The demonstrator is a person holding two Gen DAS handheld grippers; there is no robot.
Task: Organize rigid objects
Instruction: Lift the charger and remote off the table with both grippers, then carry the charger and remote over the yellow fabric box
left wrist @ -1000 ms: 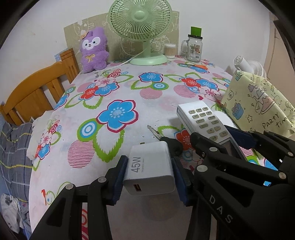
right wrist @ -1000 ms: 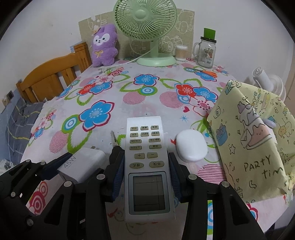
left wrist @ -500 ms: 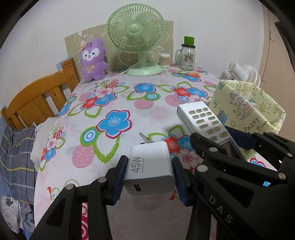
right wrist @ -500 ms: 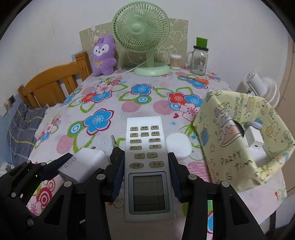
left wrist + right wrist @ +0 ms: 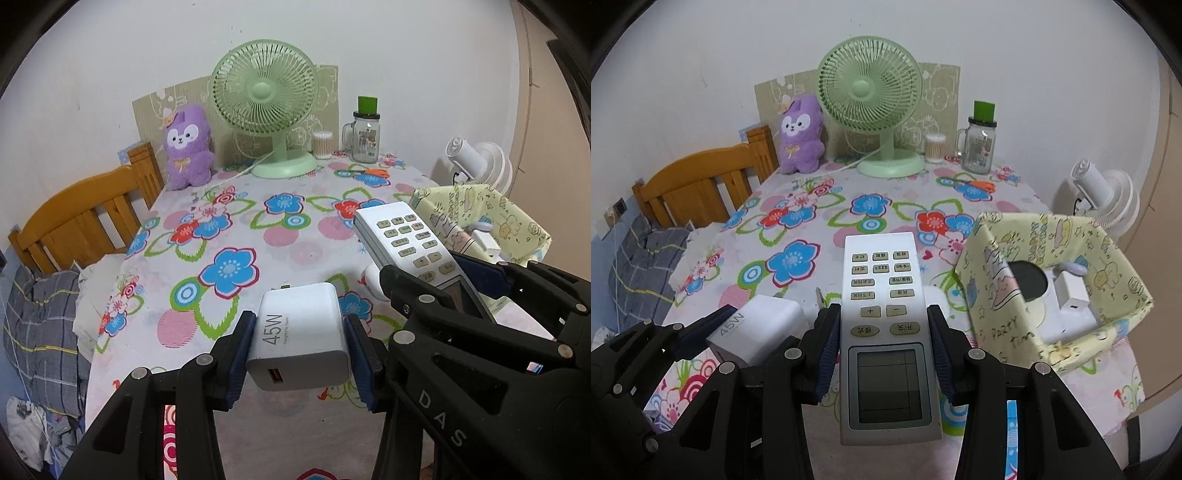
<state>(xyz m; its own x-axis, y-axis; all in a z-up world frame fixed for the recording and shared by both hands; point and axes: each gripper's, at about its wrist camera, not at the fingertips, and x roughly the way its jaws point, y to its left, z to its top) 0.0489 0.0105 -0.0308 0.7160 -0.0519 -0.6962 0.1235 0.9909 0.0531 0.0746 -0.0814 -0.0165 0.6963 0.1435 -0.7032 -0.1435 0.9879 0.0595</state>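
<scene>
A: Change over the last second: both loads have come up off the flower-print tablecloth (image 5: 798, 236). The table sits lower in both wrist views than it did, and the inside of the pale yellow cartoon-print fabric bin (image 5: 1123, 273) now shows.

B: Grips?

A: Left gripper (image 5: 300, 341) clenched on the white square 45W charger block (image 5: 301, 332), blue pads flat on its two sides. Right gripper (image 5: 882, 345) clenched on the long white air-conditioner remote with grey screen (image 5: 884, 321), pads at its waist. Both objects airborne, side by side.

B: Meaning for the job?

A: Pickup looks finished; the carry to the bin is probably next. A white adapter (image 5: 1071, 299) and a white device with a dark round face (image 5: 1028, 284) already lie inside.

B: Room to move?

A: Bin stands at the table's right front edge, rim upright, mouth open. Remote is long and may need tilting in. A small white oval case (image 5: 371, 278) sits under the path. Green desk fan (image 5: 871, 88), purple plush rabbit (image 5: 801, 136) and glass mug jar (image 5: 980, 147) are well apart at the back.
</scene>
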